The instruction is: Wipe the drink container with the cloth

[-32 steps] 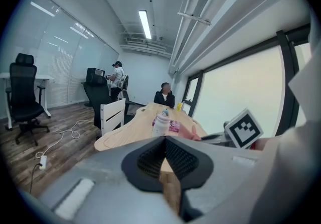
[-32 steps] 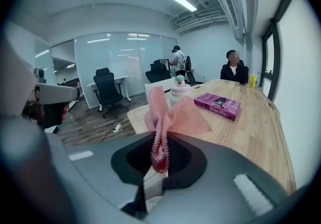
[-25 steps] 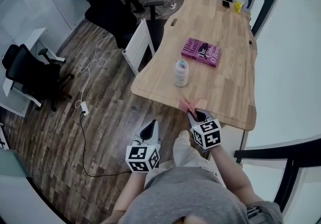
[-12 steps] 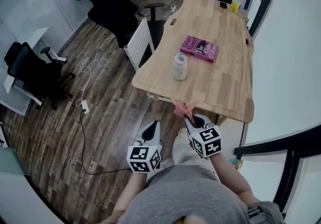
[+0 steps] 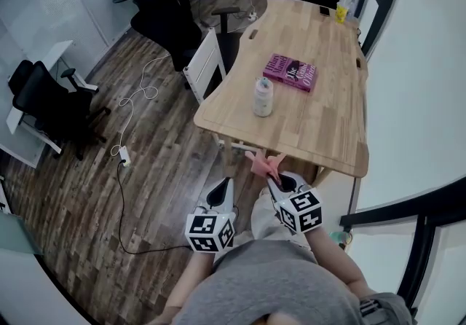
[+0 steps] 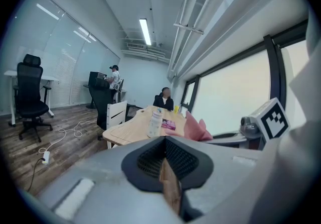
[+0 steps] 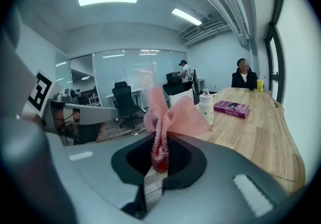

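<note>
Right gripper view: the right gripper [image 7: 160, 153] clamps the cloth [image 7: 173, 117], ready for wiping the drink container [image 7: 206, 107]; left gripper [image 6: 165, 155] fingers closed, empty.

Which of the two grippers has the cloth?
The right gripper: its jaws are shut on the pink cloth. The left gripper has its jaws together with nothing between them.

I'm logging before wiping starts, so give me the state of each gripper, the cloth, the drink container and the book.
left gripper, shut, nothing between the jaws.
right gripper, shut on the cloth.
cloth, bunched, pinched in the right gripper.
drink container, upright on the table, lid on.
book, closed, lying flat.
</note>
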{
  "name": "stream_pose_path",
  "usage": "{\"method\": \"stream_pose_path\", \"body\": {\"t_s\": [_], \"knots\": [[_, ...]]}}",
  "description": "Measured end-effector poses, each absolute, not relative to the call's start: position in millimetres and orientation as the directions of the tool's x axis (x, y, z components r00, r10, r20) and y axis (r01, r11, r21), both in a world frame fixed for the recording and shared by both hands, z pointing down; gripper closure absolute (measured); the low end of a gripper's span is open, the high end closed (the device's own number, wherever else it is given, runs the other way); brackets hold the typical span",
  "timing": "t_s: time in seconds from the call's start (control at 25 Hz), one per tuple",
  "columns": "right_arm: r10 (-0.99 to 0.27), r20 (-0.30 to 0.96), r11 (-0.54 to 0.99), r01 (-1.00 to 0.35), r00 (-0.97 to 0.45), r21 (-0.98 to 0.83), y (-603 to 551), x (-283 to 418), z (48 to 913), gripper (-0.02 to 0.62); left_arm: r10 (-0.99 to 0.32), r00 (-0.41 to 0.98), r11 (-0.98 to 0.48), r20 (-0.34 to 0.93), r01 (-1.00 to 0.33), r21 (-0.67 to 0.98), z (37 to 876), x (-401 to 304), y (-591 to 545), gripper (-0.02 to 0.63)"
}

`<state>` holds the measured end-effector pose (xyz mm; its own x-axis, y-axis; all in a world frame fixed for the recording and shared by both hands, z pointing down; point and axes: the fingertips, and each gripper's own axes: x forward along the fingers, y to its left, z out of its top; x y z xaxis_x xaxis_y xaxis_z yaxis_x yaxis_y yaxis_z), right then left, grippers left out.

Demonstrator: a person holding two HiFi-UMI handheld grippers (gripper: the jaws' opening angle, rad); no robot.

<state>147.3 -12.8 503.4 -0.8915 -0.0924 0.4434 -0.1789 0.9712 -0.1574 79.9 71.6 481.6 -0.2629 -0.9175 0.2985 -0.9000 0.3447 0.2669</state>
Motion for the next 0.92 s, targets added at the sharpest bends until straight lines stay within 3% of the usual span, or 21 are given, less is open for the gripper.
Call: {"method": "stream_pose_path", "body": {"t_s": [0.92], "knots": [[-0.052,0.435,0.979,-0.133,-0.899,-0.157,-21,129,499,0.572,-0.91,-0.275,0.362,0.31,-0.891,0.273,485,61,66,0.604]]}}
